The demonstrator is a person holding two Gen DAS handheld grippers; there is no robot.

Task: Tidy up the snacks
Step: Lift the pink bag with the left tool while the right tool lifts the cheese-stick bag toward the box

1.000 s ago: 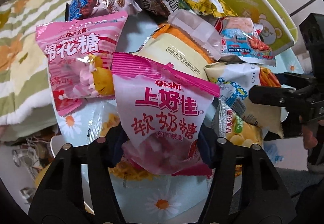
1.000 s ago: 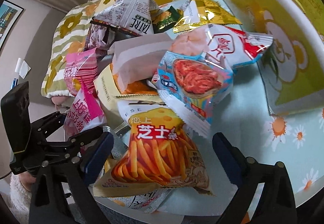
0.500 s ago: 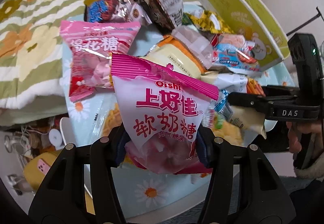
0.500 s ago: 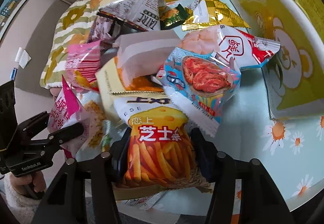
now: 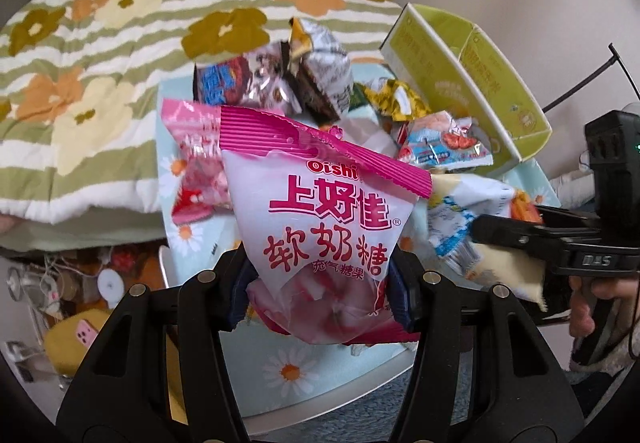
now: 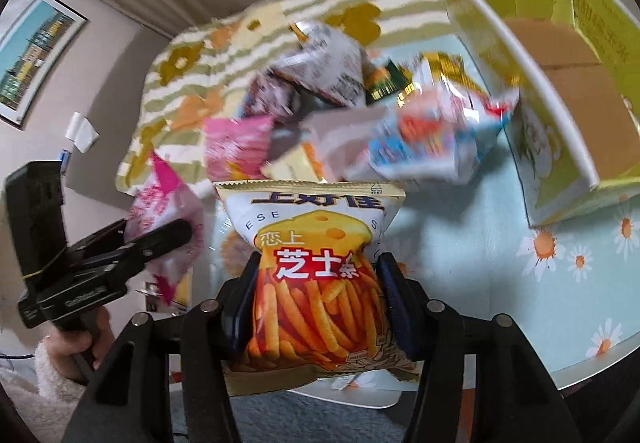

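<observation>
My left gripper [image 5: 320, 295] is shut on a pink-and-white Oishi soft candy bag [image 5: 320, 219], held up above the table. My right gripper [image 6: 314, 307] is shut on a cheese stick snack bag [image 6: 316, 275] with orange sticks printed on it, also lifted off the table. Each gripper shows in the other's view: the right one [image 5: 516, 243] at the right edge with its bag, the left one [image 6: 160, 239] at the left with the pink bag. A pile of snack bags [image 5: 312, 83] lies behind on the daisy-print tablecloth [image 6: 460, 243].
An open yellow-green cardboard box [image 6: 560, 91] stands at the right of the table, its inside showing bare cardboard. A striped flower blanket [image 5: 100, 55] lies beyond the pile. The table's front edge [image 5: 340, 395] is close below the grippers. A hand [image 6: 76, 347] holds the left tool.
The right gripper closed on the cheese stick bag and lifted it. The left gripper rose with the pink candy bag. The pile and the table now look farther below.
</observation>
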